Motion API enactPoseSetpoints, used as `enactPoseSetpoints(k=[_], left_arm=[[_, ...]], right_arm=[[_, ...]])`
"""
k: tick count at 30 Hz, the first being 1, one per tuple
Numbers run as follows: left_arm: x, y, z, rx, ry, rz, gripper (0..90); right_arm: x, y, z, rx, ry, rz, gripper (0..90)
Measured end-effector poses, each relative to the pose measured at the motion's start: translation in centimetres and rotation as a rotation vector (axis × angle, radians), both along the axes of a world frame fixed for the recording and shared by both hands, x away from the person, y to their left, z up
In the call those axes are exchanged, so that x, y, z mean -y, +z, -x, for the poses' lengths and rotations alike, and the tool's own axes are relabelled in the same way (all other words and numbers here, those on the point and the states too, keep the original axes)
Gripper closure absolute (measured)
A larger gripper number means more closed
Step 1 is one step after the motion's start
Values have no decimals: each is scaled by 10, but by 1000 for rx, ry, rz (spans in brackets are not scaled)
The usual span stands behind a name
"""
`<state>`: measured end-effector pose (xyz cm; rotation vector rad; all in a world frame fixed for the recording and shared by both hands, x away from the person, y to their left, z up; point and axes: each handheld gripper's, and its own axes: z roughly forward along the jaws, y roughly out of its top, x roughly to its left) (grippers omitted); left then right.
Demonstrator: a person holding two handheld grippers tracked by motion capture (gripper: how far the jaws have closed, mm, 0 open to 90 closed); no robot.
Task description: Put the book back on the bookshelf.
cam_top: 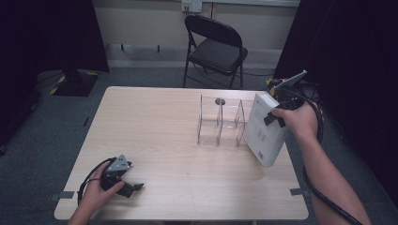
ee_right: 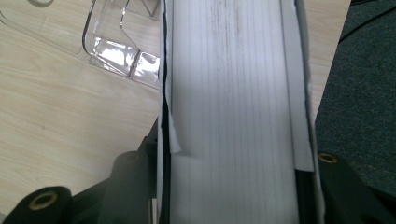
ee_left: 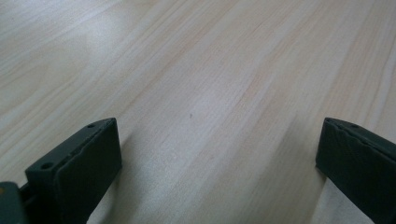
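- Right gripper (cam_top: 274,117) clamps a white book (cam_top: 265,129), tilted just beside the clear rack (cam_top: 220,123).
- Left gripper (cam_top: 131,187) rests well apart from the rack, jaws spread.

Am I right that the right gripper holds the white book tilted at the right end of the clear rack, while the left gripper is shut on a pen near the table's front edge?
Not quite. The left gripper is open and holds nothing: the left gripper view shows its jaws wide apart over bare table. The rest stands: the right gripper holds the white book tilted at the right end of the clear rack.
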<state>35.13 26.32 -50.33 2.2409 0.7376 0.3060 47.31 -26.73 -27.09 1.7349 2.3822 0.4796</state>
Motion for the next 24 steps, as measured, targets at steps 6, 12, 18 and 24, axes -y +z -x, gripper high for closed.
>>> enactPoseSetpoints(k=[6,12,18,24], left_arm=[[0,0,0,1,0,-1,0],[0,0,0,0,0,0,0],[0,0,0,0,-1,-1,0],[0,1,0,-2,-1,-11,0]], right_arm=[[2,1,-4,1,-14,-17,526],[1,1,-7,4,-12,-19,525],[-2,2,-10,-1,-27,-12,526],[-2,1,-12,2,-45,-19,526]])
